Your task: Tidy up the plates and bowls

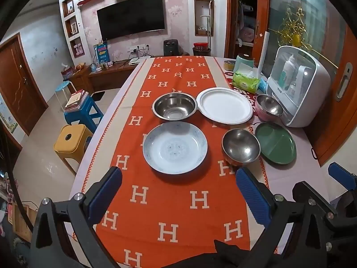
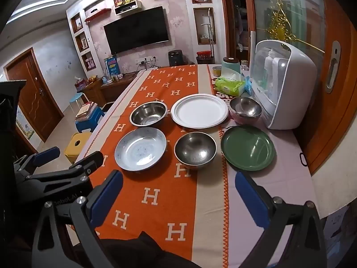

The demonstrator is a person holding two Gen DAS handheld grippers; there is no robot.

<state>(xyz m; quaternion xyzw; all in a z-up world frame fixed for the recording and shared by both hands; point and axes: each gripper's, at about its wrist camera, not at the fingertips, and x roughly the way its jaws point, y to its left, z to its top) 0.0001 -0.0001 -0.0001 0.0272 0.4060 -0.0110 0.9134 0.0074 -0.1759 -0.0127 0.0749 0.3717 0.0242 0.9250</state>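
Both grippers, left gripper (image 1: 178,189) and right gripper (image 2: 178,192), tilt downward over the desk (image 1: 296,178), jaws wide, empty. Ahead: glazed porcelain plate (image 1: 175,147), round steel bowl (image 1: 241,145), green plate (image 2: 247,149), white plate (image 1: 225,105).

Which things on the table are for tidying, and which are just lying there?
For the job:
round white plate
round green plate
blue-patterned china dish
wide steel bowl
round steel bowl
pink-sided steel bowl

Just lying about:
green tissue pack
white cabinet of bottles
teal jar
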